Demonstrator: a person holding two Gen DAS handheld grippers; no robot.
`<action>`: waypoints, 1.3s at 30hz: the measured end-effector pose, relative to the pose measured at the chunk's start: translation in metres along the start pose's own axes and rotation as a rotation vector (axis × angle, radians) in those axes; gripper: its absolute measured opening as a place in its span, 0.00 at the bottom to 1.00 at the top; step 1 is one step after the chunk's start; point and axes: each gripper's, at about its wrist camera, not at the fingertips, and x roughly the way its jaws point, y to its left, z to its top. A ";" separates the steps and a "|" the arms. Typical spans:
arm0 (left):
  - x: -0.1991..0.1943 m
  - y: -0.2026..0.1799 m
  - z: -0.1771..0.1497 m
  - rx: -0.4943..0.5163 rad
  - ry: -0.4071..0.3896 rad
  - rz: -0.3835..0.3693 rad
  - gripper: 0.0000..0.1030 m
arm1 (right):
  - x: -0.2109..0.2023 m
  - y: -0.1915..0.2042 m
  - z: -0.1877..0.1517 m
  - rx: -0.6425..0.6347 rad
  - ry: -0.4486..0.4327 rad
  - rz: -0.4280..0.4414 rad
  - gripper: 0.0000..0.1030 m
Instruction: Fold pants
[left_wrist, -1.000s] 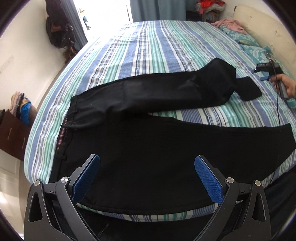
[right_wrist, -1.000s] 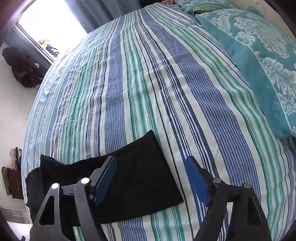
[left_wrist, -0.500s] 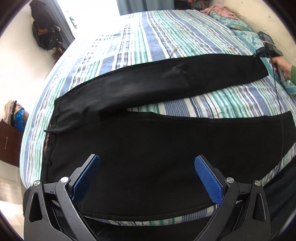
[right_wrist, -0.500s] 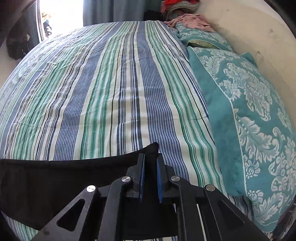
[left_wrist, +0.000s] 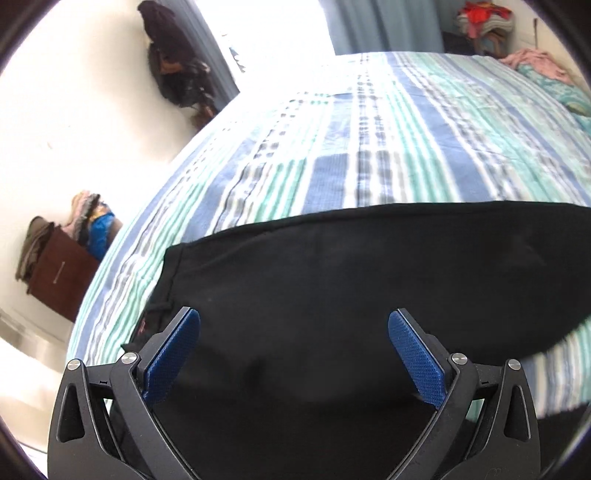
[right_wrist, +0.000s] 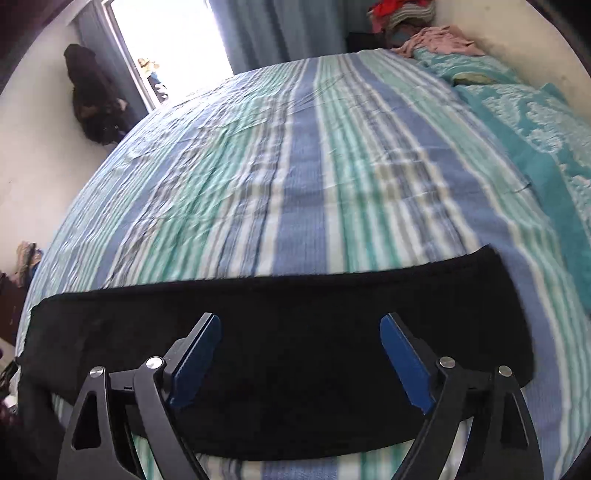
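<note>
Left wrist view shows the left gripper (left_wrist: 293, 354) with its two blue pads wide apart and nothing held between them. The black pants (left_wrist: 332, 295) lie flat on the striped bed sheet (left_wrist: 369, 147), right under and ahead of this gripper. The waist end of the pants is at the left side of that view, close to the left pad, with a small bit of red showing at the waistband. The picture is a little blurry.

Right wrist view shows the right gripper (right_wrist: 299, 354) with its blue pads spread wide too. Its jaws have just been opening, and the pads do not press on anything. One dark pant leg (right_wrist: 295, 306) stretches across the sheet below this gripper from left to right, and its hem end lies flat at the right, near a teal patterned pillow (right_wrist: 546, 122).

Beyond the pants, the sheet is bare with blue, green and white stripes. At the far end of the bed there is a pink cloth (right_wrist: 439, 40) and a pile of red and other clothes (left_wrist: 484, 18). A dark bag (left_wrist: 173, 59) hangs on the white wall by the bright window. A brown cabinet (left_wrist: 59, 280) with folded clothes on top stands beside the bed. Nothing sits on the pants or blocks either gripper.
</note>
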 end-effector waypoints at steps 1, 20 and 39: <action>0.021 -0.001 -0.001 0.012 0.028 0.039 0.99 | 0.007 0.012 -0.010 -0.034 0.024 0.003 0.85; -0.093 -0.007 -0.107 0.047 0.083 -0.353 0.99 | -0.151 0.096 -0.163 0.052 -0.173 -0.151 0.87; -0.068 0.003 -0.182 0.063 0.077 -0.359 1.00 | -0.129 0.208 -0.303 -0.098 -0.037 -0.189 0.90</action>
